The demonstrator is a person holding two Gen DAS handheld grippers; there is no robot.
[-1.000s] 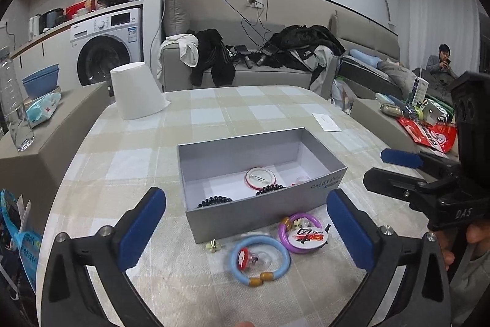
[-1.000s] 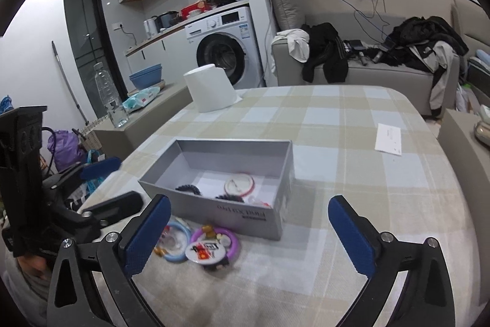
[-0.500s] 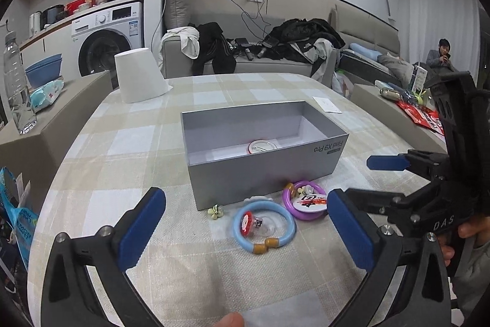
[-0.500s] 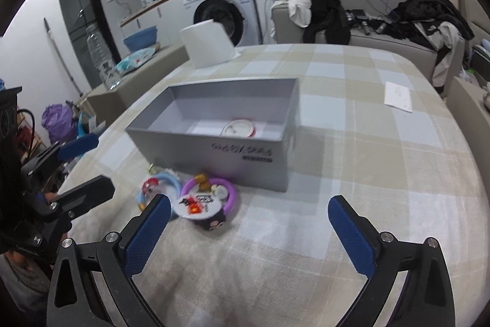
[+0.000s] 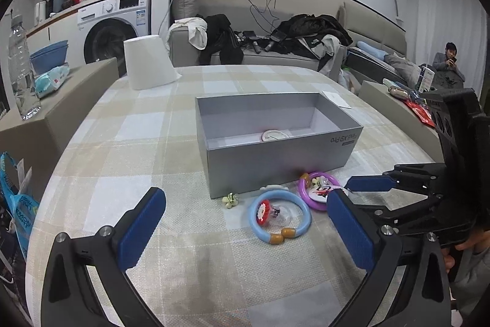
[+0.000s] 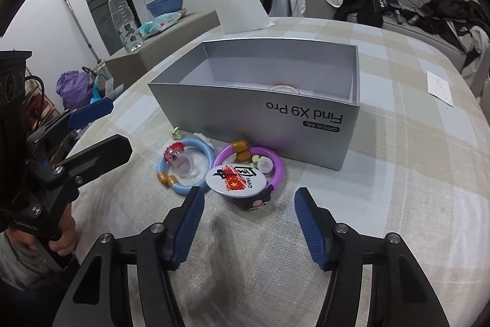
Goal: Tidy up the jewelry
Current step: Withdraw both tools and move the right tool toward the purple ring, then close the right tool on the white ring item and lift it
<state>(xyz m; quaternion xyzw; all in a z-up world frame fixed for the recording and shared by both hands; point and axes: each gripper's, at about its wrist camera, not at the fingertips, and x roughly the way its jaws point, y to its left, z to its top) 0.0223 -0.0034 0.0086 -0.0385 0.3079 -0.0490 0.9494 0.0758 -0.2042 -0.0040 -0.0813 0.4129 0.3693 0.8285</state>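
Observation:
A grey open box (image 5: 275, 149) (image 6: 260, 118) stands on the checked table, with a round white piece (image 5: 275, 135) inside. In front of it lie a blue bracelet (image 5: 278, 216) (image 6: 183, 164), a purple bracelet (image 5: 318, 190) (image 6: 260, 164), a round badge (image 6: 234, 181) and a small flower piece (image 5: 230, 199). My left gripper (image 5: 245, 232) is open, low over the table just before the blue bracelet. My right gripper (image 6: 249, 222) is open, narrower than before, just before the badge and purple bracelet; it also shows in the left wrist view (image 5: 382, 195).
A white paper roll (image 5: 147, 66) stands at the table's far left. A white paper slip (image 6: 439, 88) lies far right. A side counter with a water bottle (image 5: 21, 72) runs along the left. A sofa with clothes (image 5: 275, 42) is behind the table.
Both grippers have dropped lower and moved closer to the bracelets in front of the box. The right gripper's jaws have narrowed.

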